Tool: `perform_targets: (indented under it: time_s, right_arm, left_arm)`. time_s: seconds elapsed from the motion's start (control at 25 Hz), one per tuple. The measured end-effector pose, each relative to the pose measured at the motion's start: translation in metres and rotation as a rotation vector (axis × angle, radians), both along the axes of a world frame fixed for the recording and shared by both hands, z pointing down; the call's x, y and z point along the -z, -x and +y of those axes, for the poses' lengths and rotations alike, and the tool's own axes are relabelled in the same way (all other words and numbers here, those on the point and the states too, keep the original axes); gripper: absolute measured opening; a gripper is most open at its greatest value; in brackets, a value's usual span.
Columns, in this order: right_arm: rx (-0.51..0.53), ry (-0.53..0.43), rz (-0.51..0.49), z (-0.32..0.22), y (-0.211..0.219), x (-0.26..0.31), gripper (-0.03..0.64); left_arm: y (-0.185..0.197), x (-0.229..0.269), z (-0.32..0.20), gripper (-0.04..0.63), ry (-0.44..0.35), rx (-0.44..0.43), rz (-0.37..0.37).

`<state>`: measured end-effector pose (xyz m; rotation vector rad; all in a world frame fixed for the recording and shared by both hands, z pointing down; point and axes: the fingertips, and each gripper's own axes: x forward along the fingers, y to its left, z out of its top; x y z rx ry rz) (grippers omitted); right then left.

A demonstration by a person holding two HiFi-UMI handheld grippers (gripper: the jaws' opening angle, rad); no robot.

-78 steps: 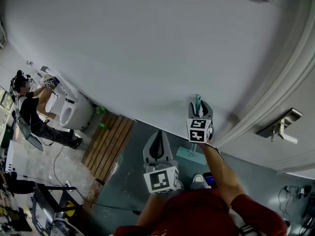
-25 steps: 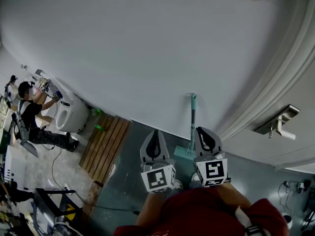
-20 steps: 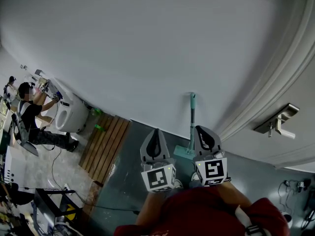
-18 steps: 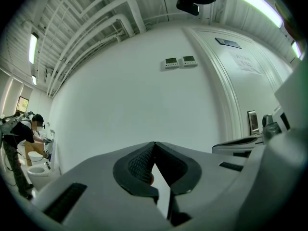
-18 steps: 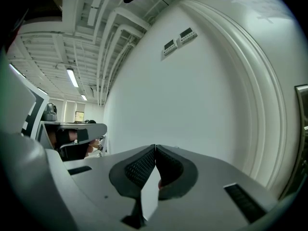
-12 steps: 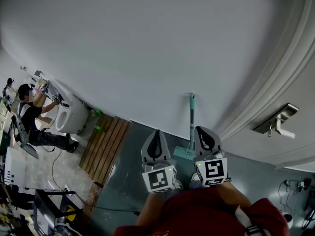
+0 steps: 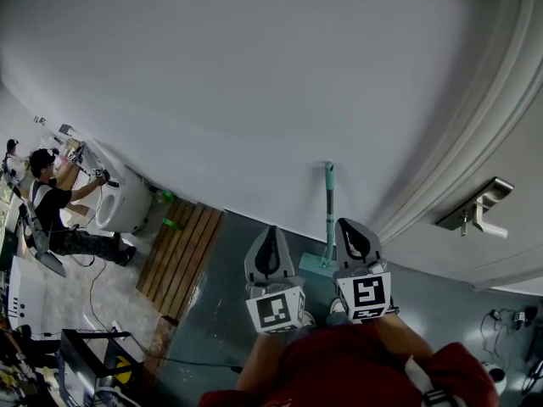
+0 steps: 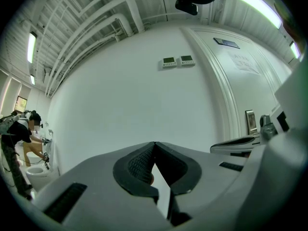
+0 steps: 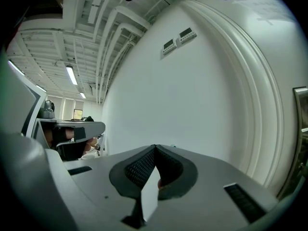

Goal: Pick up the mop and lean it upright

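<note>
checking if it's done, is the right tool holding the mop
No, the mop leans upright against the wall, and the right tool is shut with nothing in it.

The mop [image 7: 328, 210] is teal, the wall [image 7: 254, 75] white, the floor [image 7: 222, 299] dark grey-blue, the wooden slats [image 7: 182, 257] brown, the shirt [image 7: 339, 363] red, and the left gripper [image 7: 271, 228] and right gripper [image 7: 347, 222] grey with black-and-white square patterns.

The slim teal mop [image 7: 328, 210] looks like smooth plastic with a slight sheen. The white painted wall [image 7: 254, 75] is matt and even. The brown slatted floor panel [image 7: 183, 253] is wood, the dark grey-green floor [image 7: 222, 308] smooth. The silver door handle [image 7: 480, 212] is satin metal. The left gripper [image 8: 154, 143] is matt grey plastic with black ribbed fingers [image 8: 138, 163].
</note>
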<state>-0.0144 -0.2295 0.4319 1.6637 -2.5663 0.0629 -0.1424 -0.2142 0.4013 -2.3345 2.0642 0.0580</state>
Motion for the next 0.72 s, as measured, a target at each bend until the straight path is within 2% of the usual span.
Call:
perform_targets:
  time_s: [0.72]
  right_arm:
    - [-0.018,0.013,0.010,-0.005,-0.012,-0.004,0.017]
  left_arm:
    - [-0.011,-0.002,-0.004,0.012,-0.010,-0.034,-0.011]
